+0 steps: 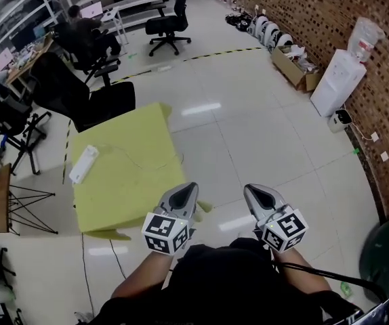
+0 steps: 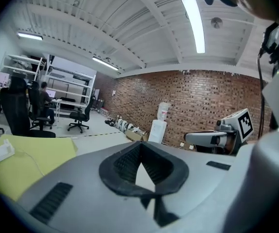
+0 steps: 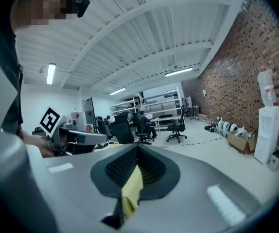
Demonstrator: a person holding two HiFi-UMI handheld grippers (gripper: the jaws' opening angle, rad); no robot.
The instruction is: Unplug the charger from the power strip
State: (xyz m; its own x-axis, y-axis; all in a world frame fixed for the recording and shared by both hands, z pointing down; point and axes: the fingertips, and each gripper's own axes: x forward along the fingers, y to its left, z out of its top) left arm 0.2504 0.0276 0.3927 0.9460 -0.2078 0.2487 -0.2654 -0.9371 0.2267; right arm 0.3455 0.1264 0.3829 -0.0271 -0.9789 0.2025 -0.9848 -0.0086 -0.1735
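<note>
Yellow cloth covered the desk [image 1: 127, 181], and on its left part lay the white power strip [image 1: 84, 164], with a thin cable [image 1: 137, 156] trailing from it across the cloth towards the desk's right edge. The charger itself was too small to pick out on the strip, so whether it sat plugged in could not be told.

At the desk's near right corner the left gripper [image 1: 192, 187] hung level with its jaws brought together on nothing; only floor showed through the slit between them in the left gripper view. Just beyond that corner, over bare tiles, the right gripper [image 1: 250, 189] was likewise closed and empty, the desk's yellow showing through its slit.

Both grippers were well apart from the power strip, which lay towards the desk's far left. Judging by this, the task had not really begun: the reach across the desk, the grip on the charger, probably a steadying hold on the strip, and the pull were all left to do.

Behind the desk stood office chairs [image 1: 167, 22]; well to its right, a water dispenser [image 1: 339, 80] stood against the brick wall [image 1: 316, 12].
</note>
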